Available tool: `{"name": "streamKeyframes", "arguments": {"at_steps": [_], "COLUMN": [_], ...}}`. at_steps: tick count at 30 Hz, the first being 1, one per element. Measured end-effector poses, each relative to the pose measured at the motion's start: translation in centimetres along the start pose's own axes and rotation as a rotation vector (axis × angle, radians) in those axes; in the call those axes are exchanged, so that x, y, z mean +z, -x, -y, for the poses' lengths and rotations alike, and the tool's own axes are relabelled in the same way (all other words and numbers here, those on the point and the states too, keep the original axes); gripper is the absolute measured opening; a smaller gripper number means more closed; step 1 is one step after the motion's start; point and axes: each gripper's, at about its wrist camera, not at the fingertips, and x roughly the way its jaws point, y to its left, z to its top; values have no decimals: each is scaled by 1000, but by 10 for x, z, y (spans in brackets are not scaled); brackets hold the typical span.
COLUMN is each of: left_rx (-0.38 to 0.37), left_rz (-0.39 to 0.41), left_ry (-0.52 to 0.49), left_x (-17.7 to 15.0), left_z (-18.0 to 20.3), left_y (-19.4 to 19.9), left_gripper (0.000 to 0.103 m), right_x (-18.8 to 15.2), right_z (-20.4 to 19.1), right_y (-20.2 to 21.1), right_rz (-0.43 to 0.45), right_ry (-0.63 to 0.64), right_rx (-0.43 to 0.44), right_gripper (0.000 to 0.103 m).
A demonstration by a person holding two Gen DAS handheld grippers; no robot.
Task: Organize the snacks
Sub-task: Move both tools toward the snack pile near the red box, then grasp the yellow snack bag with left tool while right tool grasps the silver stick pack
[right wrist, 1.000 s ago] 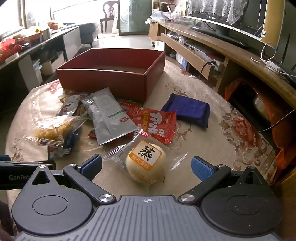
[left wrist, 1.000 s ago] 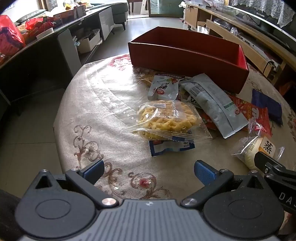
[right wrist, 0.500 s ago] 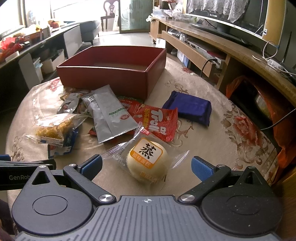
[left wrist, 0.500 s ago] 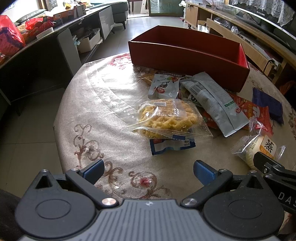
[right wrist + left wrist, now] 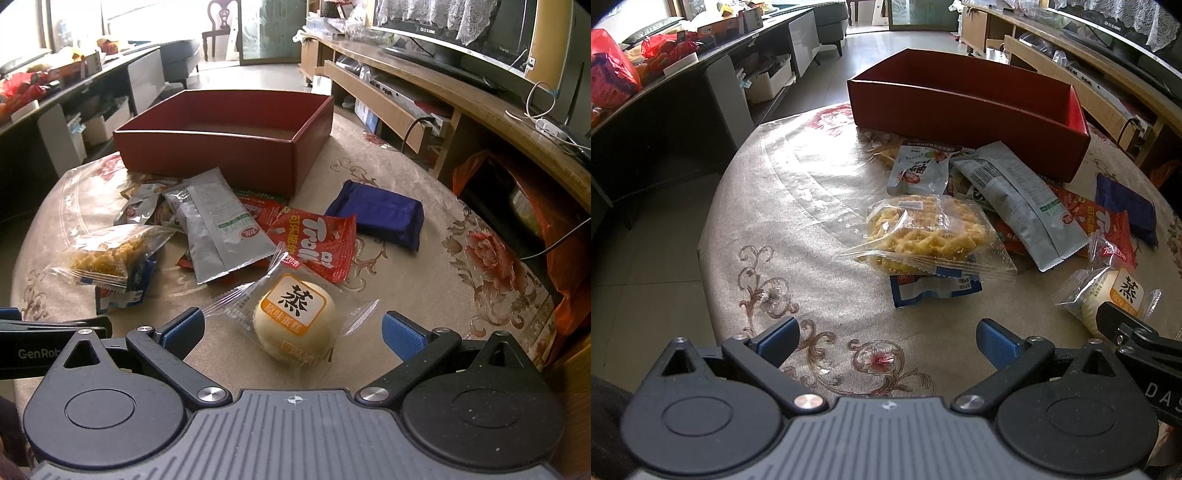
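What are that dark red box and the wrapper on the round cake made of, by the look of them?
The red box looks like cardboard with a smooth matte coating: thin straight walls, crisp folded corners, though I can't be sure. The round cake's wrapper seems to be thin clear plastic film: it is see-through, glossy, wrinkled, with crimped sealed ends.

Home living room, television [image 5: 448,33], sofa [image 5: 827,16]

round table [image 5: 406,280] in floral cloth; television [image 5: 454,33] on long wooden stand [image 5: 424,92]; chair [image 5: 218,22] far back.
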Motion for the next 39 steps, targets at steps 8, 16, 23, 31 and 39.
{"name": "streamKeyframes", "arguments": {"at_steps": [8, 16, 23, 31, 39], "left_rx": [5, -37, -42, -40, -81], "left_rz": [1, -68, -44, -82, -114], "left_ry": [5, 67, 120, 152, 128], "left_x": [-4, 2, 22, 39, 32], "left_z": [-1, -8, -18, -29, -36], "left_y": [-2, -8, -17, -30, -20], "left_gripper": [102, 99, 98, 97, 97], "right_x": [0, 5, 27, 55, 62], "right_z": [-1, -10, -14, -28, -29], "right_y": [-2, -5, -18, -35, -38], "right_rz": [-2, 1, -12, -22, -53], "right_ry": [7, 60, 55, 122, 133], "right_rx": [-1, -3, 68, 117, 182], "right_gripper": [103, 103, 102, 102, 102]}}
